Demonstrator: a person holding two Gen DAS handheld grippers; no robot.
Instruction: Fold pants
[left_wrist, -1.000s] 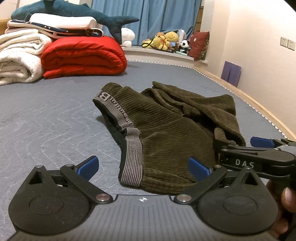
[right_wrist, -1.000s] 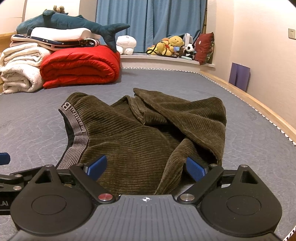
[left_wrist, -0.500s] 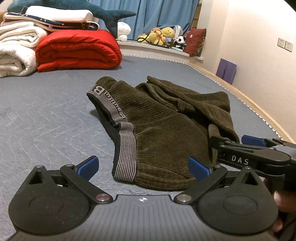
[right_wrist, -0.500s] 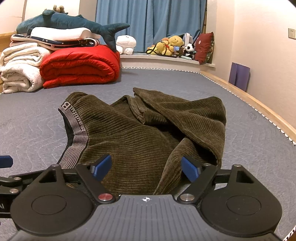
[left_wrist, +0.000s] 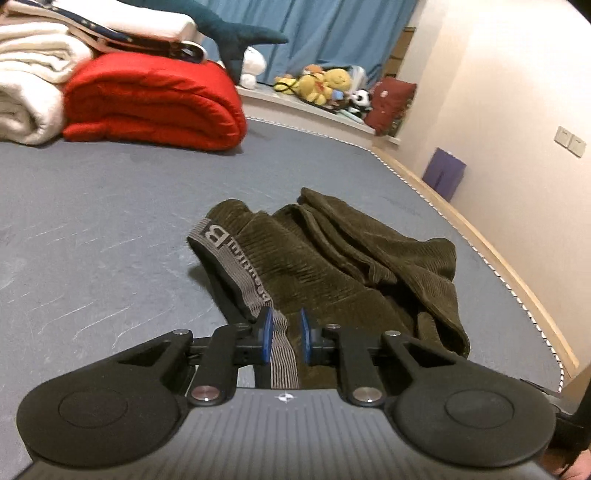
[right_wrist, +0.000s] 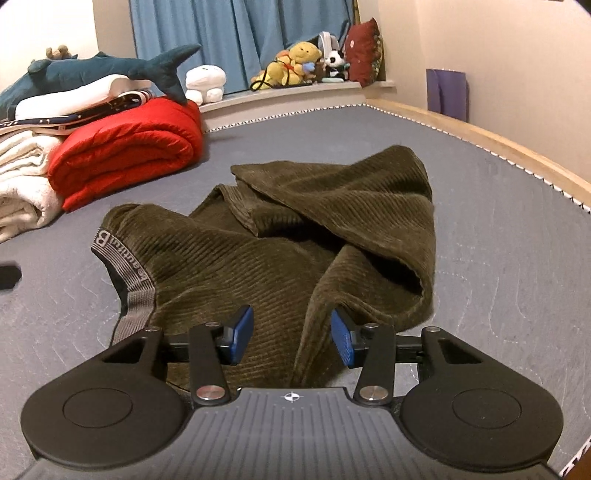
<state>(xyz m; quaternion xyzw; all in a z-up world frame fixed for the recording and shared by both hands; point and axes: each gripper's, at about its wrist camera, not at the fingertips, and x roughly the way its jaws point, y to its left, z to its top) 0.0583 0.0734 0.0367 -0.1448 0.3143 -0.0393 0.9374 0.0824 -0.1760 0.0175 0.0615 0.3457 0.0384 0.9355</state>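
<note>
Olive corduroy pants (left_wrist: 332, 273) lie crumpled on the grey mattress (left_wrist: 110, 229), their grey striped waistband (left_wrist: 236, 262) running toward me. My left gripper (left_wrist: 284, 332) sits low at the near end of that band. Its jaws are closing, and the band and olive cloth fill the narrow gap between the blue pads (left_wrist: 266, 330). In the right wrist view the pants (right_wrist: 295, 229) spread ahead. My right gripper (right_wrist: 291, 336) hovers over their near edge with its jaws closing. A raised fold of corduroy (right_wrist: 314, 332) lies between the pads, which stand clear of it.
A red quilt (left_wrist: 155, 99) and white blankets (left_wrist: 26, 85) are stacked at the back left under a shark plush (right_wrist: 103, 70). Soft toys (right_wrist: 291, 62) line the sill. The wooden bed edge (left_wrist: 480, 243) curves along the right. A black part of the other gripper (right_wrist: 8, 275) shows at far left.
My left gripper has moved up to the waistband's near end, and its jaws have gone from wide apart to narrow around the band. My right gripper's jaws have narrowed and it has rolled.
</note>
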